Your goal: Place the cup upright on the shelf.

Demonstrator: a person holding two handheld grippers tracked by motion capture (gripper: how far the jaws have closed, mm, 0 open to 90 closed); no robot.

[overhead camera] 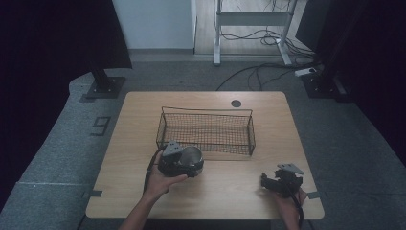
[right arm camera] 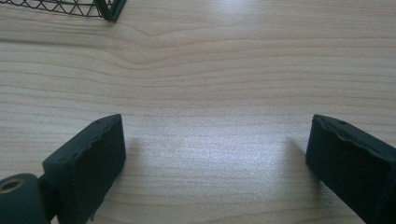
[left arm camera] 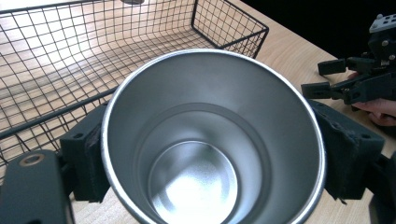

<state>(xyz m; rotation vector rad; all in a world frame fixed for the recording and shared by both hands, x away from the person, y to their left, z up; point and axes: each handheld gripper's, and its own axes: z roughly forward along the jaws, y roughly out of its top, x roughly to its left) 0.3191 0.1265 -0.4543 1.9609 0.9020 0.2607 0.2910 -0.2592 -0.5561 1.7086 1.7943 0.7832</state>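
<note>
Jaws first: my left gripper [left arm camera: 212,154] has its two black pads pressed against opposite sides of a steel cup [left arm camera: 212,140], clamping it upright with the mouth open toward the camera. From the high view that cup [overhead camera: 192,156] sits at the near left of the wooden table [overhead camera: 119,167], just beside the near wall of the black wire basket [overhead camera: 206,130] — I cannot tell whether they touch. My left hand [overhead camera: 160,179] grips the tool from the near side. My right gripper [right arm camera: 215,154] has its jaws spread wide over bare wood, nothing between them; it rests near the table's near right corner [overhead camera: 282,181], well apart from the cup.
</note>
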